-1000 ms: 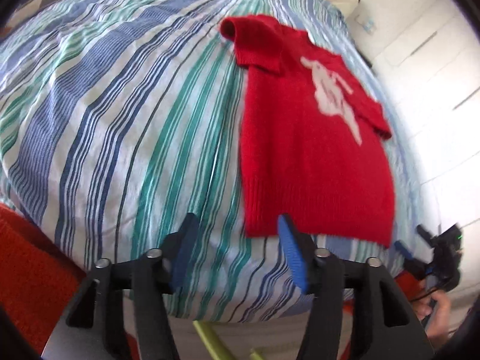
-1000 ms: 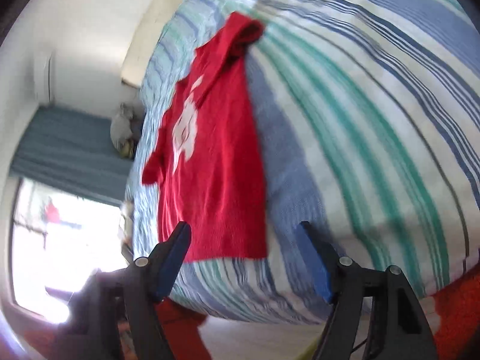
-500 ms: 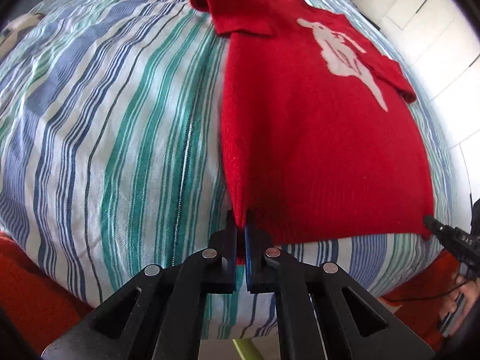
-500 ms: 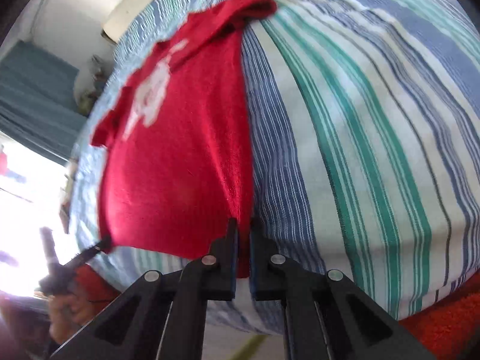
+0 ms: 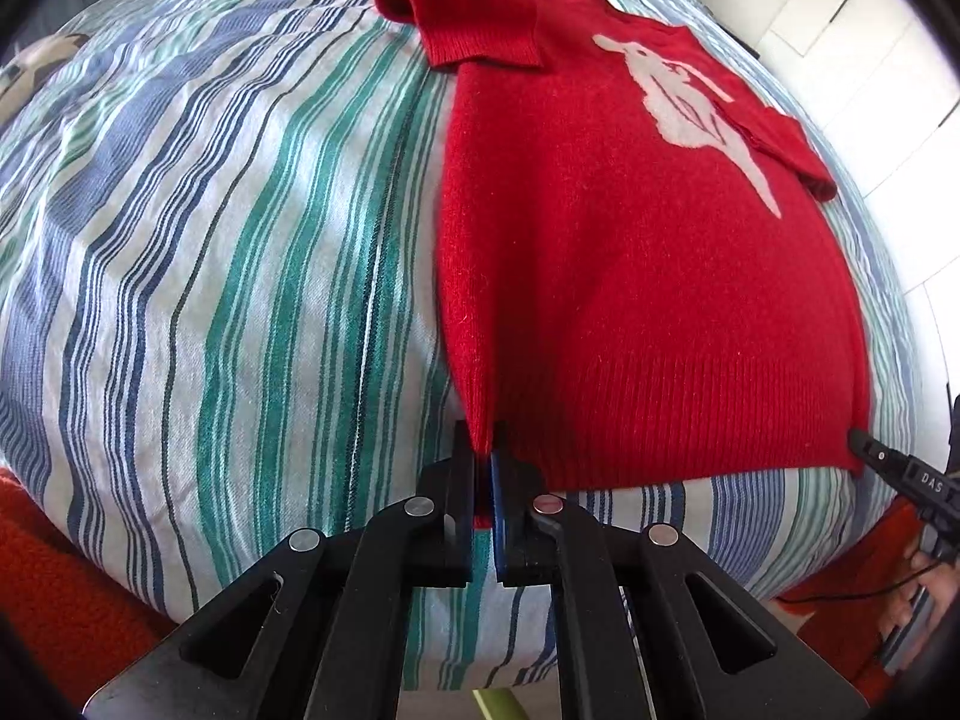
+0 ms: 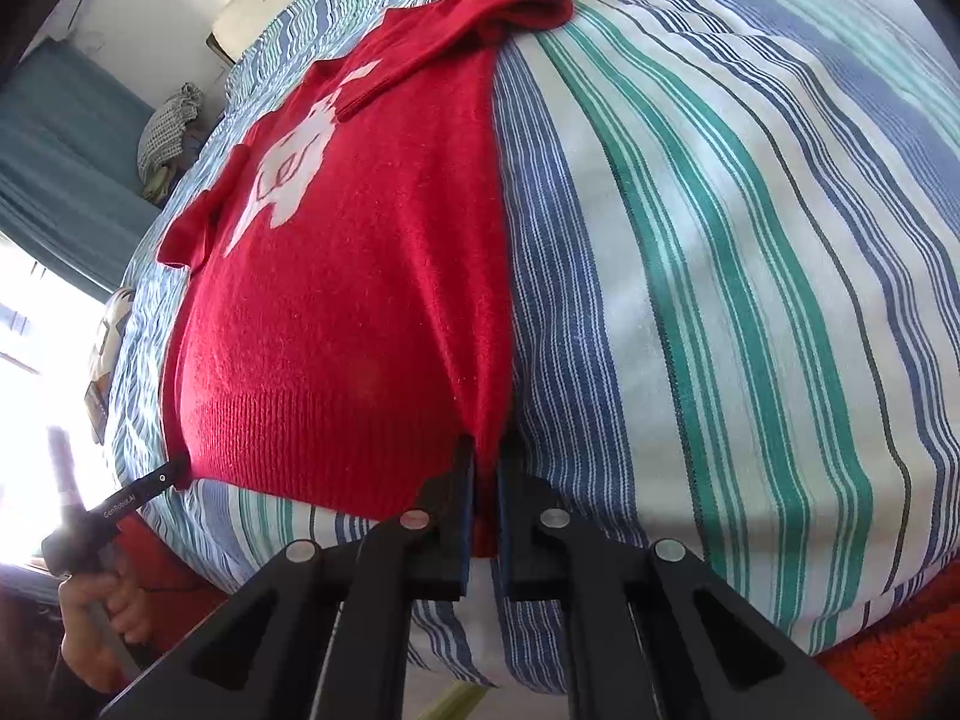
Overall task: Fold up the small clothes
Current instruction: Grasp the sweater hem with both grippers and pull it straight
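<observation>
A small red knitted sweater (image 5: 630,276) with a white animal figure lies flat on the striped bed cover (image 5: 228,276), both short sleeves folded in over the body. My left gripper (image 5: 483,462) is shut on the hem's left corner. In the right wrist view the same red sweater (image 6: 360,312) spreads to the left, and my right gripper (image 6: 486,462) is shut on the hem's right corner. Each gripper shows in the other's view as a black tip at the far hem corner: the right gripper (image 5: 864,444) and the left gripper (image 6: 171,471).
The bed cover (image 6: 750,240) has blue, green and white stripes and drops off at the near edge. An orange-red rug (image 5: 66,588) lies below the bed. A hand (image 6: 102,612) holds the left tool. White cupboards (image 5: 870,48) and a bright window (image 6: 30,390) flank the bed.
Both grippers came forward to the sweater's hem and went from open to shut on its two bottom corners. Over the last half second they have kept still.
</observation>
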`<state>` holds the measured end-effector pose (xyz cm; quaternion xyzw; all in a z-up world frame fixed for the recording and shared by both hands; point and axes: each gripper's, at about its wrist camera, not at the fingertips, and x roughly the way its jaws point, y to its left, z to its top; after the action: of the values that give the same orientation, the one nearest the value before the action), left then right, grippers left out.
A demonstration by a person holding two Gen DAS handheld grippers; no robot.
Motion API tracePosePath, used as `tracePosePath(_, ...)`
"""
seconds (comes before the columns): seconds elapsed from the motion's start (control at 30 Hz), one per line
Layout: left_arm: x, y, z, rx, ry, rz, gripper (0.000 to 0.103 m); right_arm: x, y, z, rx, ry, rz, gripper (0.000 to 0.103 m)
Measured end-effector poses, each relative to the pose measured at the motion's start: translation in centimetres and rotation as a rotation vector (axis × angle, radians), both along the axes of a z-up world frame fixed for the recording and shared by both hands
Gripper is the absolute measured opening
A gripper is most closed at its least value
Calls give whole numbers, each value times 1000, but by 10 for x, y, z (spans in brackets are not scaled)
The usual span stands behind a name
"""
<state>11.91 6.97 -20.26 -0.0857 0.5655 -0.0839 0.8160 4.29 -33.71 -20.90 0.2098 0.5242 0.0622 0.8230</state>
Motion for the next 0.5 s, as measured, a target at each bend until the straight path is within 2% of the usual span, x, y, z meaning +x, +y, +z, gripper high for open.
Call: tracePosePath(0.5, -3, 1, 1, 3, -4, 1, 5, -2, -1, 0, 20, -7, -6, 5)
